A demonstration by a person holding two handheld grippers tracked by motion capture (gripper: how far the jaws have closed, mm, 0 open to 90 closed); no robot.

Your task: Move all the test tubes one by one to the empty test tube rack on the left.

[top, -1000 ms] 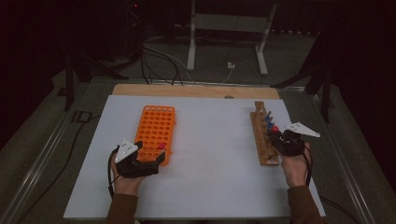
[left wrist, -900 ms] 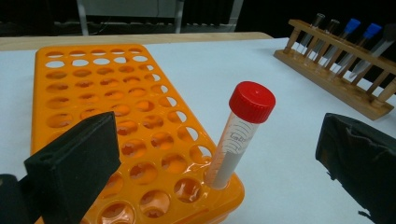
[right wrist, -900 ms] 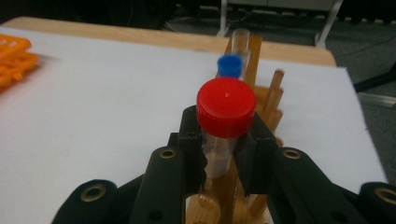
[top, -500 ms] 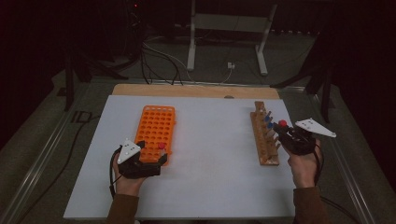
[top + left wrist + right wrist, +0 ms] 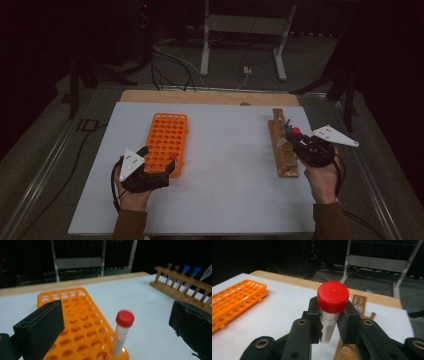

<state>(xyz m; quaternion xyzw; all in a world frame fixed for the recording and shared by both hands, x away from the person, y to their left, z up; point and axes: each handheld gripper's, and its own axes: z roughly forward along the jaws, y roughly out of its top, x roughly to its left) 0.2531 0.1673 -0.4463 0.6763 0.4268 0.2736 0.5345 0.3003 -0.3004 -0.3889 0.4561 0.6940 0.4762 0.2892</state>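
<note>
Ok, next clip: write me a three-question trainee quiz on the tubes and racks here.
1. True or false: the right gripper is shut on a red-capped tube.
2. Which rack holds the tube standing between the open jaws of the left gripper? A) orange rack B) wooden rack C) neither
3. Fill in: the caps of the tubes at the far end of the wooden rack, in the left gripper view, are ____.

Key:
1. True; the jaws clamp it just under the cap.
2. A, at the rack's near corner.
3. Blue.
</note>
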